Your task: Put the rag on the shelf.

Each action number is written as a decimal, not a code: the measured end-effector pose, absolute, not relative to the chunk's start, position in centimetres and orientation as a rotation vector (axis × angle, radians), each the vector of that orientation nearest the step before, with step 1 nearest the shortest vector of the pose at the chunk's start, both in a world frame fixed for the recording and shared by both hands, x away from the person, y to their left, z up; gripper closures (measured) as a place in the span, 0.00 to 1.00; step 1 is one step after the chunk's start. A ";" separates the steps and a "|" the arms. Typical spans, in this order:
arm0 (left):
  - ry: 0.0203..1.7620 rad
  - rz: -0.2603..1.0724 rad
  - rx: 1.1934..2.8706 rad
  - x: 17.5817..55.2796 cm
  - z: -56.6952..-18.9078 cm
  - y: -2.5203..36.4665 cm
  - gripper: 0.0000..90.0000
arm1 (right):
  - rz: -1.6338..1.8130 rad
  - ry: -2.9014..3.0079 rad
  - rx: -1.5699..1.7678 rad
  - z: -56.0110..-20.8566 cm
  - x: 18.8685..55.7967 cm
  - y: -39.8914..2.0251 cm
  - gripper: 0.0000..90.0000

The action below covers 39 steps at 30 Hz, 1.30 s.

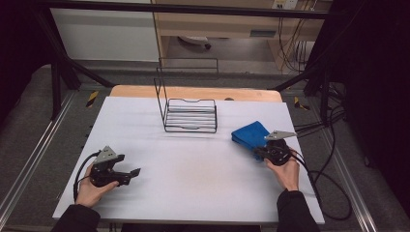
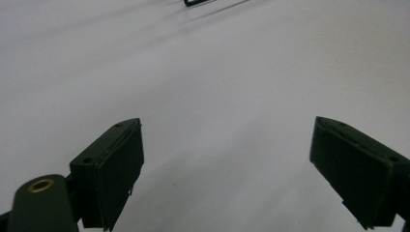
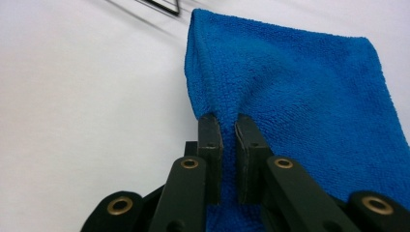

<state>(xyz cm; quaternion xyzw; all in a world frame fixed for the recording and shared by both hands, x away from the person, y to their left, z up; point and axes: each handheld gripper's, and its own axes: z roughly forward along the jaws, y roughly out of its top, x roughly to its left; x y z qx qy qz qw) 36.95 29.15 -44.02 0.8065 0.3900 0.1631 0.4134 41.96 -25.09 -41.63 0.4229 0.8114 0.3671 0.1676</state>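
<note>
1. Between the jaws of the right gripper [image 3: 227, 126], a fold of the blue towel [image 3: 300, 92] was pinched; the two black jaws stood almost together, with the cloth bunched up into the narrow gap between them.
2. Beyond those jaws, the towel ran away from the gripper as a folded blue pad lying on the white table [image 3: 72, 96], and its near corner was gathered into the grip.
3. From the high view, the right gripper [image 1: 263, 150] sat at the near edge of the towel [image 1: 249, 133], held by the person's right hand [image 1: 286, 173] just behind it.
4. Up and to the left of the right gripper, a black wire rack [image 1: 189, 115] stood on the table [image 1: 193, 183], near the towel but apart from it.
5. Well to the left of the towel, the left gripper [image 1: 135, 171] lay low over the table in the person's left hand [image 1: 92, 191].
6. Ahead of the left gripper [image 2: 227, 145], its jaws were spread wide with nothing between them but bare white tabletop.
7. Far past those spread jaws, a dark bit of the wire rack [image 2: 199, 2] showed at the top edge of the left gripper view.
</note>
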 end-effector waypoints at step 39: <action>1.000 0.429 2.023 37.0 -43.9 29.3 0.12 | 1.333 2.502 1.156 -40.9 37.4 -12.4 0.93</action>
